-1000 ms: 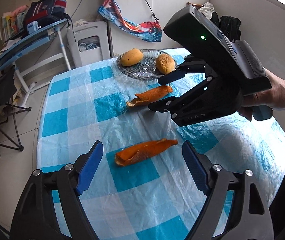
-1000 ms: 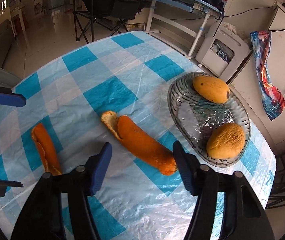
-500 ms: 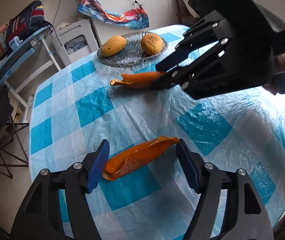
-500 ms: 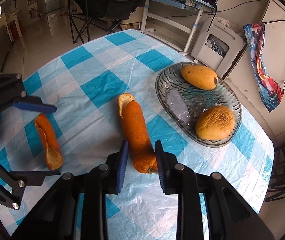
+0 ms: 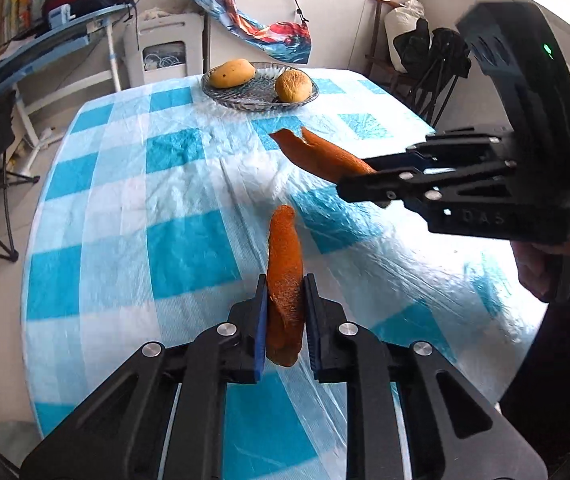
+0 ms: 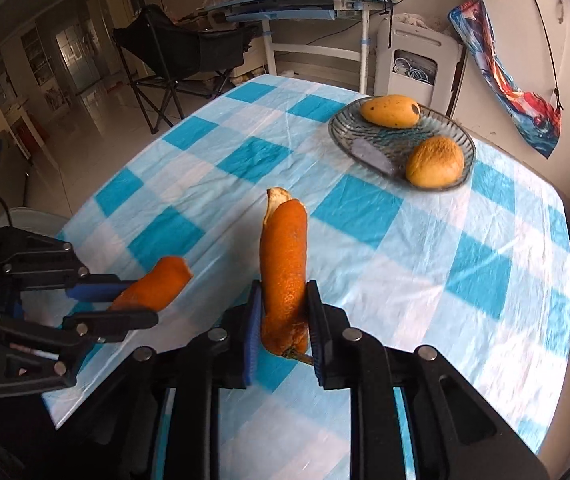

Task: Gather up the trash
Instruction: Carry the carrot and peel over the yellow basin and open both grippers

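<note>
Both peels now off the cloth: left gripper [image 5: 285, 320] pinches peel [image 5: 284, 280] lengthwise, jaws just closed; right gripper [image 6: 283, 324] likewise pinches its peel [image 6: 284, 264].

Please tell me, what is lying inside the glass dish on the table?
Inside the glass dish lie two yellow fruits: a smooth one at the far end and a rough one nearer. Bare glass shows between them. The glass under each fruit is covered.

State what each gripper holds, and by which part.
Left gripper: a peel, near its lower end. Right gripper: another peel, near its lower end.
</note>
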`<state>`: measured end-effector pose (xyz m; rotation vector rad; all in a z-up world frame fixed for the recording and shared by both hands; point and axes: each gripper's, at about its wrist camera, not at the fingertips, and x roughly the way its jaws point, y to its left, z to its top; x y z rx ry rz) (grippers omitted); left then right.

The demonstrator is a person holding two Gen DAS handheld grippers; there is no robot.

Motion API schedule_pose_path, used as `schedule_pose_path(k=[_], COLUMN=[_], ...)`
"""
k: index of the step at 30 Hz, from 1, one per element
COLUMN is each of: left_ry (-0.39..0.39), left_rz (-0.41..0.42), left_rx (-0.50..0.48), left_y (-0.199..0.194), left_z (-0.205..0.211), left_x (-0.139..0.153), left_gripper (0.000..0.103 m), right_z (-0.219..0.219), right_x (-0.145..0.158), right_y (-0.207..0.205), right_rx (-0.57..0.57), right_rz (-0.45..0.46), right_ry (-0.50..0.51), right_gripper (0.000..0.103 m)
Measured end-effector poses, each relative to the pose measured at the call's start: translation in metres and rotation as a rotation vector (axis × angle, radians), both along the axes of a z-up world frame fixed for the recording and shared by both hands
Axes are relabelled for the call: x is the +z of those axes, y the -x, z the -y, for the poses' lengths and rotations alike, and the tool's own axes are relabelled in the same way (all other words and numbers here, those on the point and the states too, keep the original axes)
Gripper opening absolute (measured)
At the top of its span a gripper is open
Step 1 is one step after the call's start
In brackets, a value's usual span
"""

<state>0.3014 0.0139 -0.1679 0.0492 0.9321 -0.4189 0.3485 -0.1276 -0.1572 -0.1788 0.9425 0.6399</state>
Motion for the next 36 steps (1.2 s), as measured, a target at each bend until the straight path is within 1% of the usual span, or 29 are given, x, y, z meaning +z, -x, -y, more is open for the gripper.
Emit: schedule_pose_path(k=[4,8,10,14,17,19,21,22,24,25,26,27,28,29,30,32,33,35,36], left_ry=[0.060,0.123,0.151,0.176,0.192,0.175,0.169,0.157,0.117,0.100,0.088,0.078,0.069,0.055,0.041,0.018,0.007,-0.012,-0.021], left_rz=[-0.010,-0.024,-0.029,-0.024,-0.048,-0.071,-0.101,-0.121,-0.145,-0.154,-0.155,-0.143,-0.125,-0.102,-0.079,-0.029,-0.002,0.049,0.075], left_rx=[0.034,0.067,0.080,0.101,0.122,0.137,0.143,0.141,0.157,0.161,0.164,0.167,0.167,0.167,0.167,0.172,0.180,0.196,0.205], left_y=[0.048,0.092,0.115,0.159,0.185,0.196,0.204,0.207,0.212,0.214,0.218,0.222,0.227,0.231,0.234,0.240,0.244,0.252,0.256], left_z=[-0.007,-0.015,-0.018,-0.025,-0.030,-0.030,-0.029,-0.027,-0.022,-0.020,-0.018,-0.016,-0.015,-0.013,-0.011,-0.009,-0.007,-0.006,-0.006], left_x=[0.013,0.022,0.026,0.029,0.023,0.014,0.005,0.000,-0.008,-0.011,-0.012,-0.011,-0.008,-0.003,0.002,0.014,0.020,0.032,0.038], left_gripper=[0.016,0.016,0.016,0.016,0.016,0.016,0.016,0.016,0.018,0.024,0.033,0.038,0.044,0.048,0.049,0.058,0.060,0.068,0.070], right_z=[0.009,0.014,0.017,0.015,0.011,0.005,-0.001,-0.003,-0.002,0.000,0.003,0.006,0.010,0.014,0.016,0.020,0.020,0.019,0.019], right_x=[0.009,0.011,0.010,-0.001,-0.018,-0.030,-0.040,-0.046,-0.051,-0.051,-0.049,-0.046,-0.043,-0.040,-0.038,-0.033,-0.030,-0.023,-0.019], right_y=[0.062,0.123,0.150,0.198,0.217,0.225,0.229,0.229,0.228,0.229,0.230,0.232,0.233,0.237,0.241,0.247,0.251,0.259,0.263], right_rx=[-0.005,-0.004,-0.011,-0.031,-0.056,-0.062,-0.075,-0.090,-0.129,-0.145,-0.157,-0.172,-0.190,-0.206,-0.219,-0.241,-0.252,-0.275,-0.285], right_rz=[-0.027,-0.058,-0.076,-0.114,-0.163,-0.191,-0.199,-0.211,-0.221,-0.219,-0.213,-0.205,-0.192,-0.180,-0.171,-0.147,-0.132,-0.099,-0.080], right_ry=[-0.066,-0.113,-0.138,-0.160,-0.160,-0.158,-0.134,-0.129,-0.130,-0.134,-0.148,-0.162,-0.173,-0.182,-0.191,-0.197,-0.196,-0.191,-0.188], right_gripper=[0.022,0.022,0.022,0.022,0.022,0.022,0.022,0.024,0.032,0.037,0.038,0.039,0.043,0.047,0.049,0.053,0.056,0.064,0.066])
